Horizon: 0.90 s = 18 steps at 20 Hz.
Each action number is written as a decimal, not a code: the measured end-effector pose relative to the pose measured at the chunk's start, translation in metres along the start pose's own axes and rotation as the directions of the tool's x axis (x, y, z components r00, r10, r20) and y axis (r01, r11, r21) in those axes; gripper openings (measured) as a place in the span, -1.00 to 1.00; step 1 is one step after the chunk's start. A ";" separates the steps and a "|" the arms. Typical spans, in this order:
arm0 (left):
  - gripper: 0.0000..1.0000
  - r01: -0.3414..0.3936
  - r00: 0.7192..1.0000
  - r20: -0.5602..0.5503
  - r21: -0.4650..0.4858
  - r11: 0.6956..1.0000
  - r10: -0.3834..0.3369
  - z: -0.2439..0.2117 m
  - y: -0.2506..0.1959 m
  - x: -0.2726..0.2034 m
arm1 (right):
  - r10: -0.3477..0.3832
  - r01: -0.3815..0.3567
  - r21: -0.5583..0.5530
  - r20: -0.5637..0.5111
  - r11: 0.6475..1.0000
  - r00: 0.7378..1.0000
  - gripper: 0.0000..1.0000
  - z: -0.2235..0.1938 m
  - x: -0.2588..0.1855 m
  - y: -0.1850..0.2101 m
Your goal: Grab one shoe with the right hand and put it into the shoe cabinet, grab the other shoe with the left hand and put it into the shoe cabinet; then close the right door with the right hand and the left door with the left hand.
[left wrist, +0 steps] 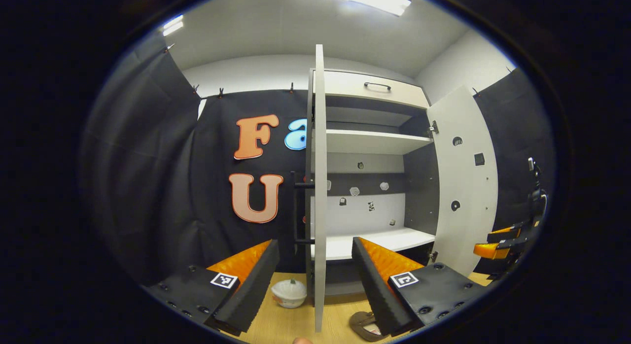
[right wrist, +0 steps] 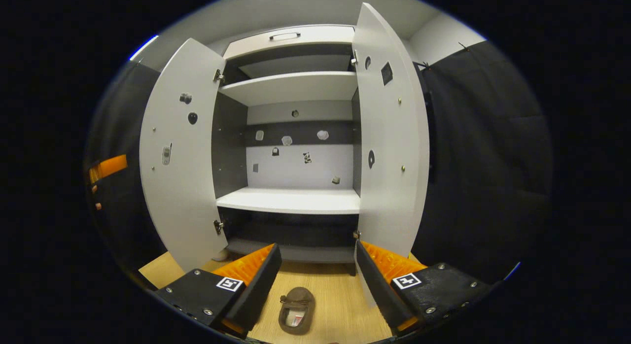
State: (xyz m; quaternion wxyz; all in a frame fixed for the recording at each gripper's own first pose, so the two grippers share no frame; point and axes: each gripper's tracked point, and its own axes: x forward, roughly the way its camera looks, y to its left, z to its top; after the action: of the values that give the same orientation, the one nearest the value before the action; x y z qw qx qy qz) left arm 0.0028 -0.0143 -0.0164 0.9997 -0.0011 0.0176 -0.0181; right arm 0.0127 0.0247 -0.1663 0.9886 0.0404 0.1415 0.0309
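Nearest the lens in the right gripper view, the right gripper (right wrist: pixel 315 280) is held level with its fingers spread wide and nothing between them, pointed at the open white shoe cabinet (right wrist: pixel 291 201). On the light wooden floor (right wrist: pixel 340 309) between the fingers lies a brown slip-on shoe (right wrist: pixel 296 310), sole down, just in front of the cabinet's bottom compartment and touching neither finger. Both white cabinet doors stand swung outward: left door (right wrist: pixel 180 156), right door (right wrist: pixel 389 137). At the far left edge of this view the left gripper (right wrist: pixel 106 167) is partly visible beyond the left door. In the left gripper view, the left gripper (left wrist: pixel 315 280) is likewise wide open and empty, aimed edge-on at the left door (left wrist: pixel 319 186), which sits between its fingers. A white rounded shoe (left wrist: pixel 289 292) rests on the floor (left wrist: pixel 281 324) just left of that door; the brown shoe (left wrist: pixel 363 324) lies by the right-hand finger. The right gripper (left wrist: pixel 505 241) shows at the right edge, beyond the right door (left wrist: pixel 463 181).
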 end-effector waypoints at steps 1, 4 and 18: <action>0.93 -0.002 1.000 0.004 0.007 1.000 0.002 0.001 0.000 -0.002 | 0.008 -0.008 0.015 -0.037 1.000 0.999 0.89 -0.022 0.008 0.004; 0.93 -0.017 1.000 0.019 0.027 0.999 0.016 0.002 0.001 -0.006 | 0.026 -0.021 0.029 -0.163 0.999 0.986 0.89 -0.093 0.028 0.014; 0.95 -0.005 1.000 0.000 0.077 0.997 0.005 -0.018 -0.007 -0.010 | 0.000 -0.005 -0.009 -0.497 1.000 0.868 0.90 -0.275 0.090 0.018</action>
State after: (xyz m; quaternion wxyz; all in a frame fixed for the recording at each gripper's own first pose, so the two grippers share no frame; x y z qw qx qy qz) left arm -0.0078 -0.0206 -0.0342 0.9990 0.0376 0.0169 -0.0162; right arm 0.0207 0.0683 -0.4533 0.9193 0.0263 0.3905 0.0421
